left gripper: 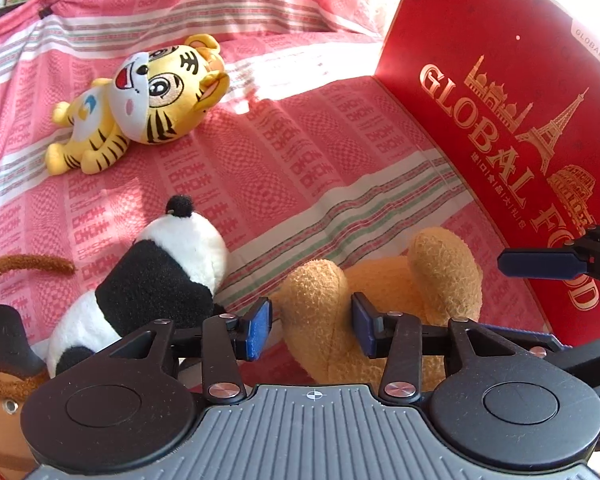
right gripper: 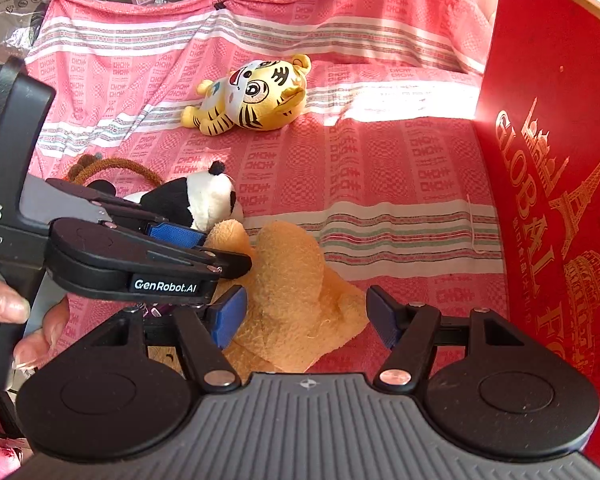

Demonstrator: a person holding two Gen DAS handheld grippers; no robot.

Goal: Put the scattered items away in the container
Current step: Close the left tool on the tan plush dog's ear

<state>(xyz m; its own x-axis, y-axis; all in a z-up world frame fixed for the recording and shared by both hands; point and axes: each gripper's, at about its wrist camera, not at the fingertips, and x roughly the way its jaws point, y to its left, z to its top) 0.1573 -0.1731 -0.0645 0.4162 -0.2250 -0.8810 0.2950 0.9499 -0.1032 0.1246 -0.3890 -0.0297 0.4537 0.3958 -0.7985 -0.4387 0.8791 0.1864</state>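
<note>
While both jaws gape, left gripper [left gripper: 313,326] straddling orange plush [left gripper: 380,292], right gripper [right gripper: 306,316] above it.

A pink patterned cloth [right gripper: 380,168] with pale striped bands is covering the whole surface and rising behind it. Sunlight is falling across the cloth's far right. Clear plastic wrapping [right gripper: 16,12] is lying beyond its upper-left corner.

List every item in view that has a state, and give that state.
Left gripper: open, fingers astride the orange plush toy, not clamped.
Right gripper: open, over the same toy.
Orange plush toy: lying on the cloth.
Panda plush: lying down.
Tiger plush: on its side.
Red box: standing upright.
</note>
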